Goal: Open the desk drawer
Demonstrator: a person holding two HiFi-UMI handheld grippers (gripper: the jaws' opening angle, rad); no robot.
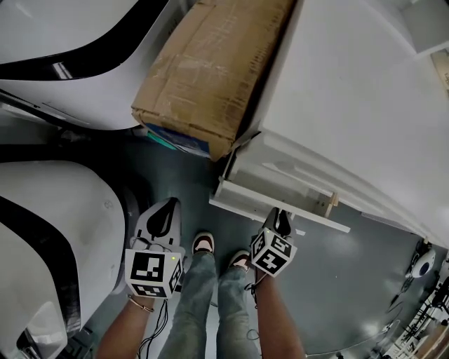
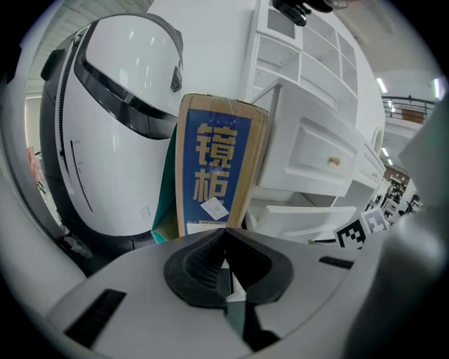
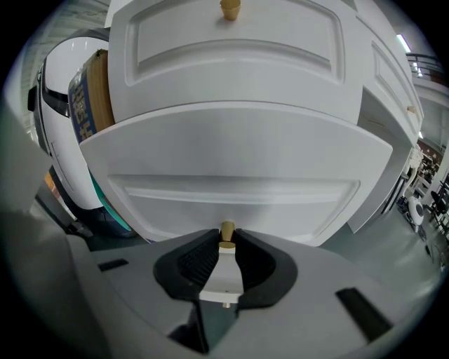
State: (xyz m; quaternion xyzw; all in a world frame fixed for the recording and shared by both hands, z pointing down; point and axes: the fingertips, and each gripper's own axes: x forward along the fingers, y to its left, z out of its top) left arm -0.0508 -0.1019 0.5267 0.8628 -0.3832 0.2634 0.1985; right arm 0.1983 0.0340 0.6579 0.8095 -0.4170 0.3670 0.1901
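Observation:
The white desk (image 1: 365,91) has a lower drawer (image 1: 277,203) standing pulled out from its front. My right gripper (image 1: 280,220) is at the middle of that drawer's front panel (image 3: 231,161), shut on the drawer's small brass-coloured knob (image 3: 227,231). The knob of the drawer above (image 3: 229,8) shows at the top of the right gripper view and as a wooden peg (image 1: 330,204) in the head view. My left gripper (image 1: 163,219) hangs left of my legs, apart from the desk, shut with nothing held (image 2: 224,231).
A long cardboard box (image 1: 210,70) with a blue label (image 2: 214,175) leans beside the desk's left side. Two big white rounded machine shells (image 1: 56,217) (image 1: 70,49) fill the left. My legs and shoes (image 1: 203,244) stand just before the drawer, on a grey floor (image 1: 351,294).

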